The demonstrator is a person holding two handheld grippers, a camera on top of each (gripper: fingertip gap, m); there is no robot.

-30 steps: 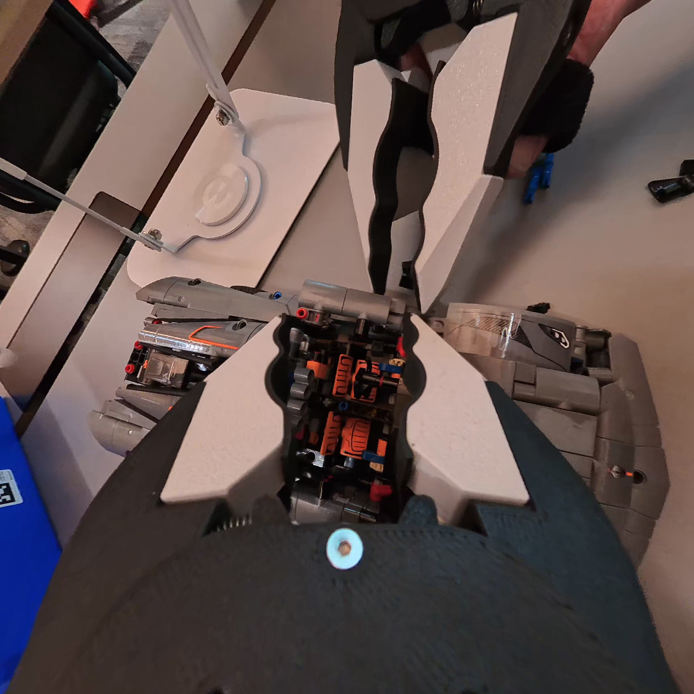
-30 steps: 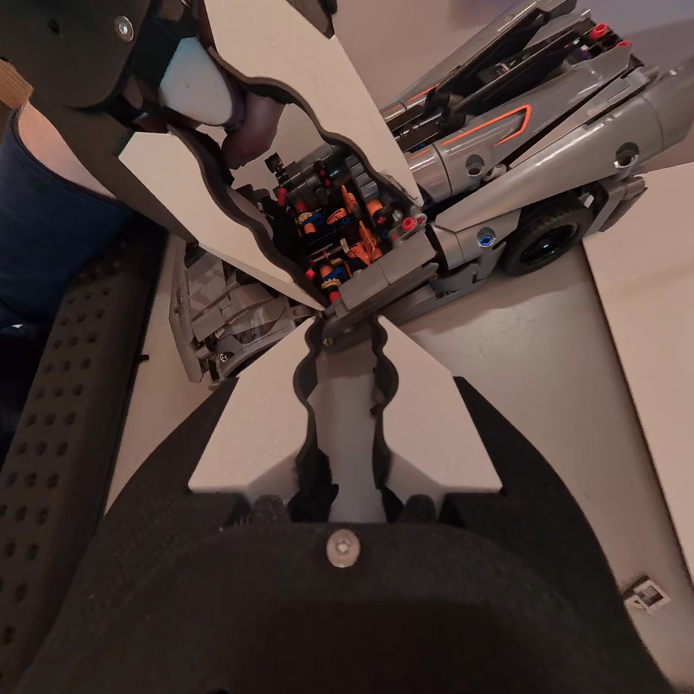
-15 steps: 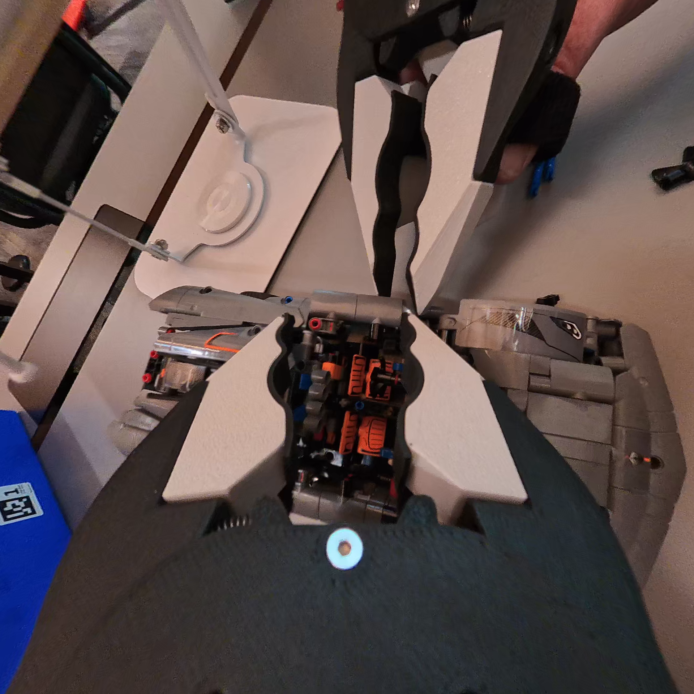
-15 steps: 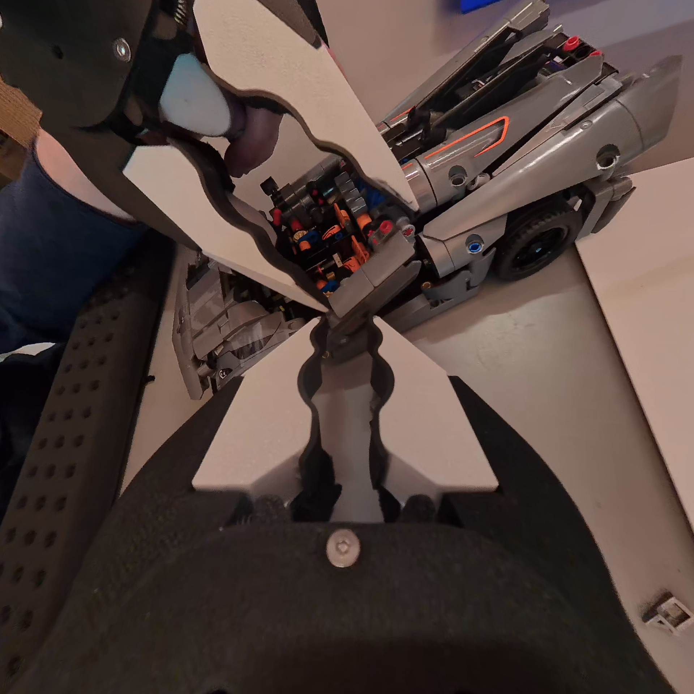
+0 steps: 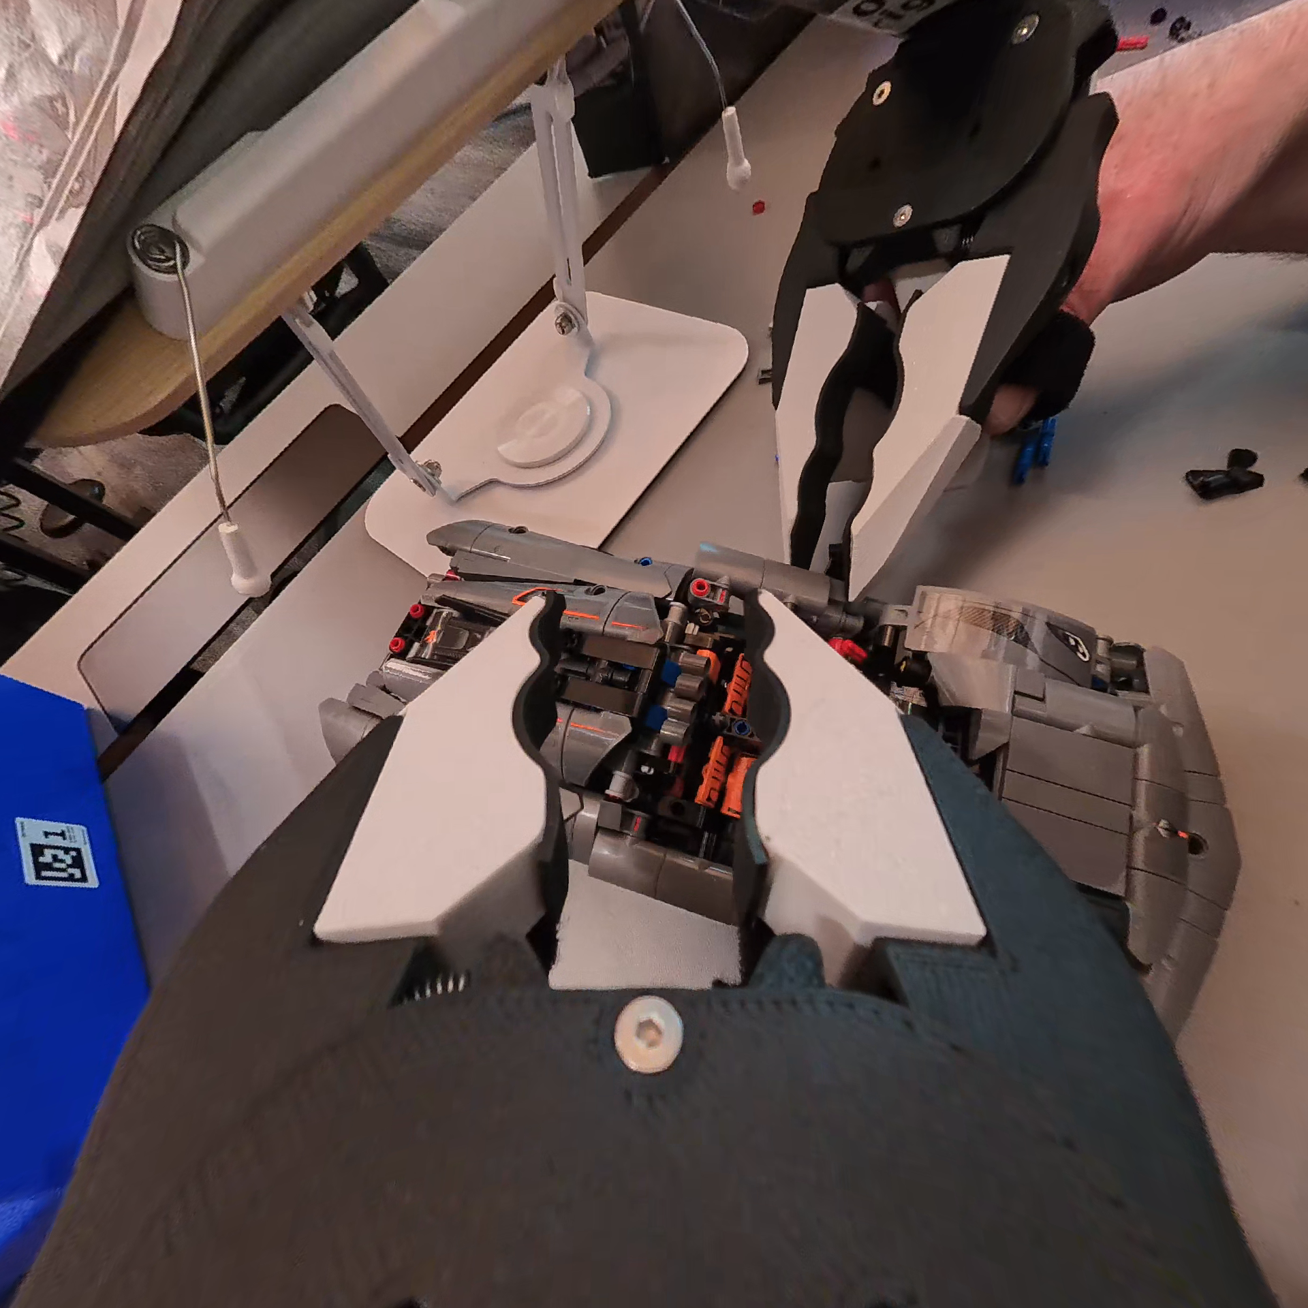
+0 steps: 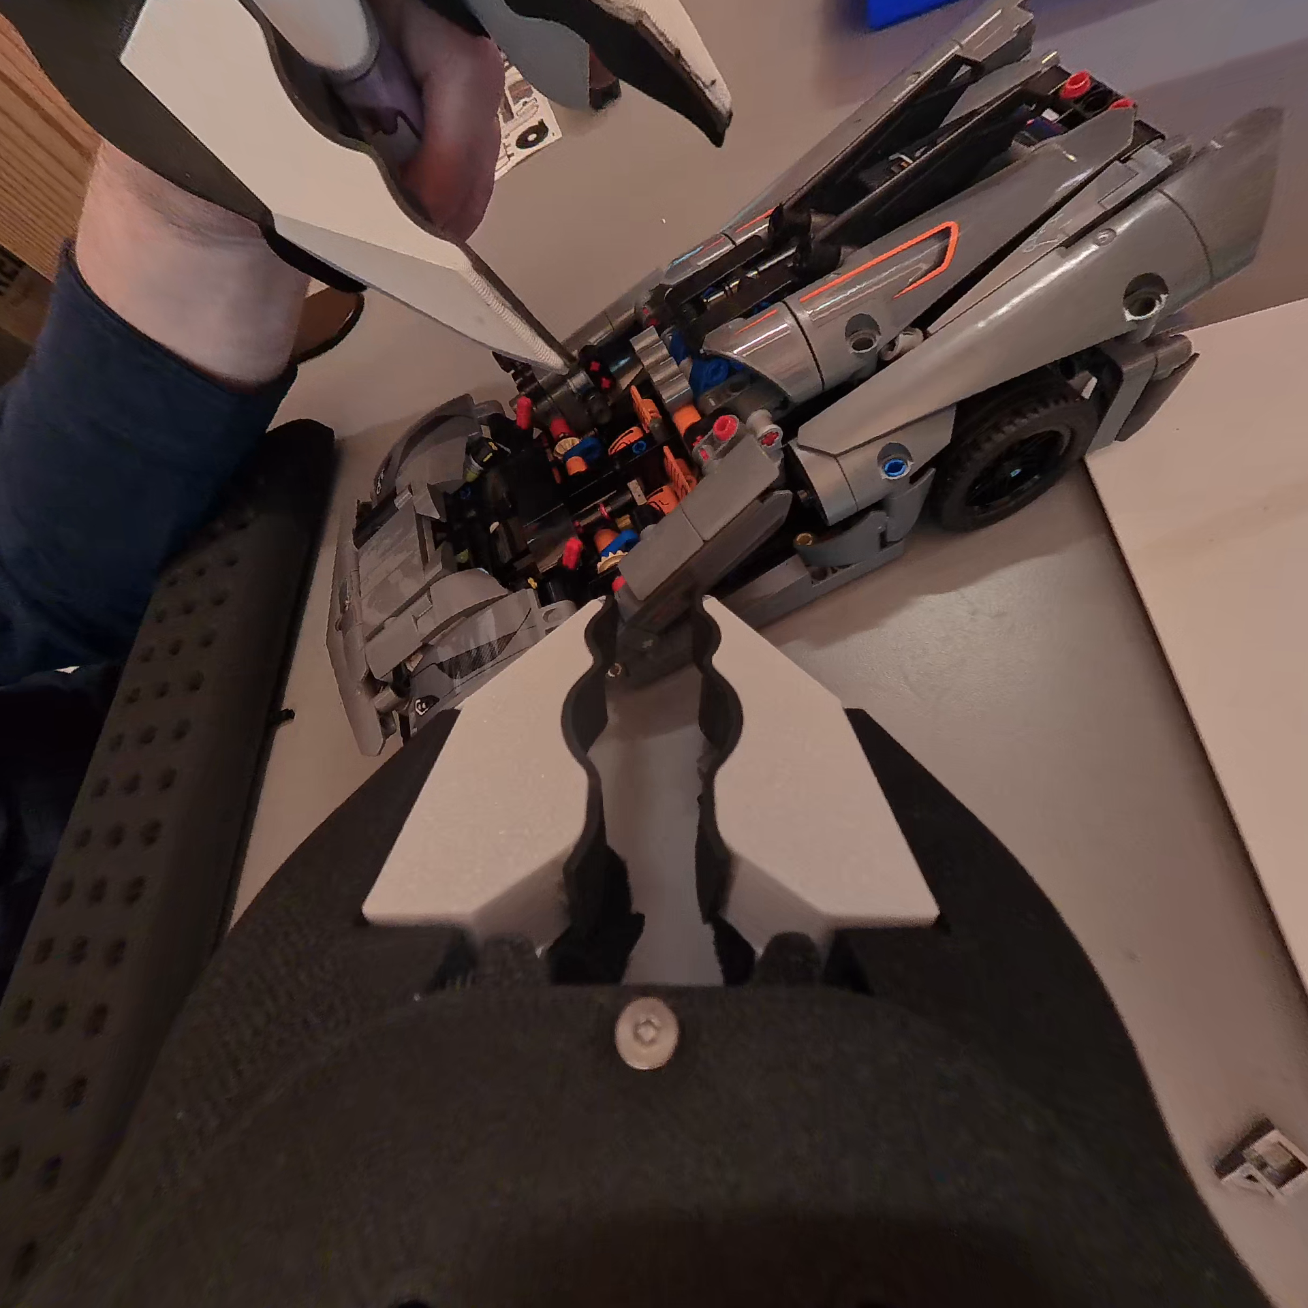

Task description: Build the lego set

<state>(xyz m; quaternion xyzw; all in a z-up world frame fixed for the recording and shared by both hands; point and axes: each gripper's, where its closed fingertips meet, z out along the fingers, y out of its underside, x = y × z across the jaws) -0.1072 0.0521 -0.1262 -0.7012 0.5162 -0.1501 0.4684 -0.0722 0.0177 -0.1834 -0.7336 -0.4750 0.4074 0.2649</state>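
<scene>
Grey lego car point(image 6: 814, 396) on the pale bench point(image 6: 920, 672), long axis running away to upper right of the right claw point(image 6: 655, 623). Right claw partly closed about a grey side panel point(image 6: 701, 531) at the near flank; firm clamping not discernible. Left claw point(image 5: 655, 630) spread apart above the open cockpit. Lamp base point(image 5: 566, 410) just behind; loose blue piece point(image 5: 1035, 447) well apart.

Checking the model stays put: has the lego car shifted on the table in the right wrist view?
Cannot tell. The lego car sits similarly beside the white board.
</scene>
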